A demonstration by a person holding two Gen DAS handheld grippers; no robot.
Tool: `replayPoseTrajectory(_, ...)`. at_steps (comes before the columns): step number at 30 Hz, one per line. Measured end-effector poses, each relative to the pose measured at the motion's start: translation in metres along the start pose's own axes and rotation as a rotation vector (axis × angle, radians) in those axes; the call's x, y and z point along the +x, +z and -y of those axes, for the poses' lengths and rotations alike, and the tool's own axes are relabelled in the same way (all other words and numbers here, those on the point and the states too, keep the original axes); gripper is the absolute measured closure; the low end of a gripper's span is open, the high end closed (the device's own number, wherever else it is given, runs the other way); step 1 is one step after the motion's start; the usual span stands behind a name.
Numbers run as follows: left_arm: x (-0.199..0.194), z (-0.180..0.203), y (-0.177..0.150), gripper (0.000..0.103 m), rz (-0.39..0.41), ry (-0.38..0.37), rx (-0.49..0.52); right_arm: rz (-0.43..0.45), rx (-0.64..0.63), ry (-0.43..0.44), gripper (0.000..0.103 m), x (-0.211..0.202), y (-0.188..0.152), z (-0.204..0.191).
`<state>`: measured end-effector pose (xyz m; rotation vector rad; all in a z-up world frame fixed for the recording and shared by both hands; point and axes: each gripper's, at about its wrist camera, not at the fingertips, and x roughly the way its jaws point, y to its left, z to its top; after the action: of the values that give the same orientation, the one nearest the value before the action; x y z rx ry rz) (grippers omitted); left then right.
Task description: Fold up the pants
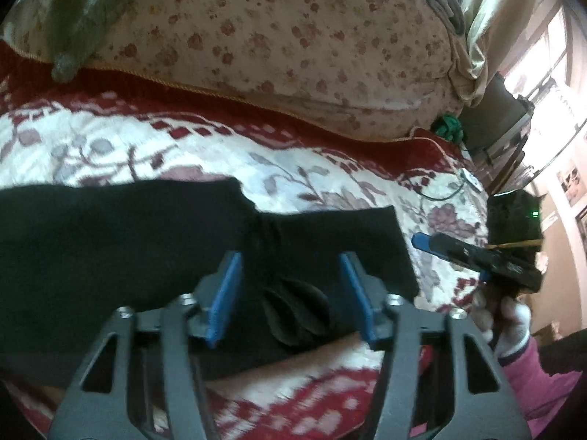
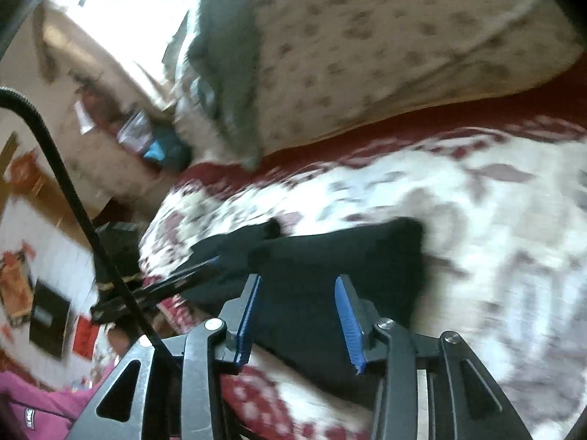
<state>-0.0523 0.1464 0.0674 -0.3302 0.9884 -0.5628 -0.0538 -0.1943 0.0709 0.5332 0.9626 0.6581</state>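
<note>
Pants (image 1: 146, 249), black and partly folded, lie on the bedspread (image 1: 183, 150) below the floral pillow (image 1: 293, 55). We hold our left gripper (image 1: 291, 293) and right gripper (image 2: 299, 315) wide apart above them, gripping nothing.

- The pants (image 1: 146, 242) lie flat on the bedspread (image 1: 183, 150) of the bed, stretching from the left edge toward the middle of your left wrist view.
- Your left hand-held gripper (image 1: 291, 293) sits above the pants, with cloth between its spread fingers.
- Your right hand-held gripper (image 1: 440, 244) is to the right, just beside the pants' right end, over the bedspread.
- Behind the pants, a large pillow (image 1: 293, 44) rests on the bedspread.
- A blanket (image 1: 91, 3) lies draped on the pillow's left part.
</note>
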Motion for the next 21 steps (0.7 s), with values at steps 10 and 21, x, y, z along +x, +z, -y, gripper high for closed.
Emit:
replayPoseTrajectory(10,0.042,0.016,-0.018,0.046,-0.090,0.088,-0.019,0.014,0.115,-0.020,0.058,-0.007,-0.016,0.043)
replayPoseTrajectory(21,0.038,0.023,-0.015,0.090,-0.033,0.148,0.052,-0.010,0.123,-0.023,0.052,0.013,-0.011,0.039)
